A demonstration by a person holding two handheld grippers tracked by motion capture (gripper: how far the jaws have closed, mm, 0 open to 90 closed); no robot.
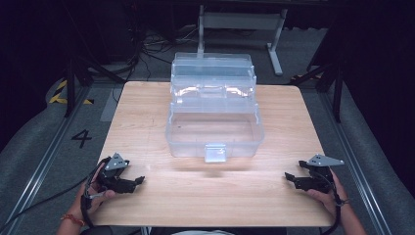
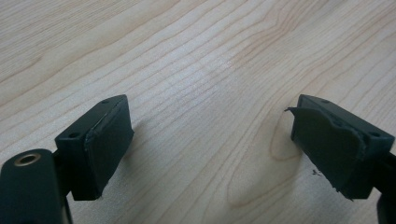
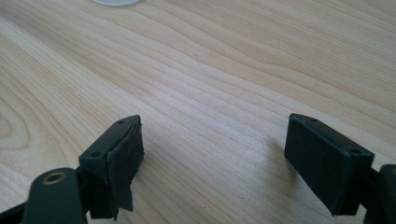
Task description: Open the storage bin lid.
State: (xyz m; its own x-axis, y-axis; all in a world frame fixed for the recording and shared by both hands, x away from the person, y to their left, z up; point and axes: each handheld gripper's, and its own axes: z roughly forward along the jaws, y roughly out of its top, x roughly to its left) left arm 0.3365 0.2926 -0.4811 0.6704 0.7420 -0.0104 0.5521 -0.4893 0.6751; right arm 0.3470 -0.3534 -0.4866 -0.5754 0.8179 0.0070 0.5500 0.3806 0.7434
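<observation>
Clear plastic toolbox point(image 1: 214, 128), lid open, at desk point(image 1: 147, 107) centre toward far edge. Left gripper point(image 1: 139, 180) near-left corner, right gripper point(image 1: 288, 176) near-right corner; both jaws spread, empty, over bare wood.

One clear plastic toolbox point(image 1: 214, 117), lid raised, sits at the middle of one wooden table point(image 1: 210, 196). Two handheld grippers flank it on the near side: the left gripper point(image 1: 139, 180) ahead of the box's left corner, the right gripper point(image 1: 288, 176) ahead of its right. Two hands hold them, one apiece. One metal table frame point(image 1: 240, 22) stands behind the box.
</observation>
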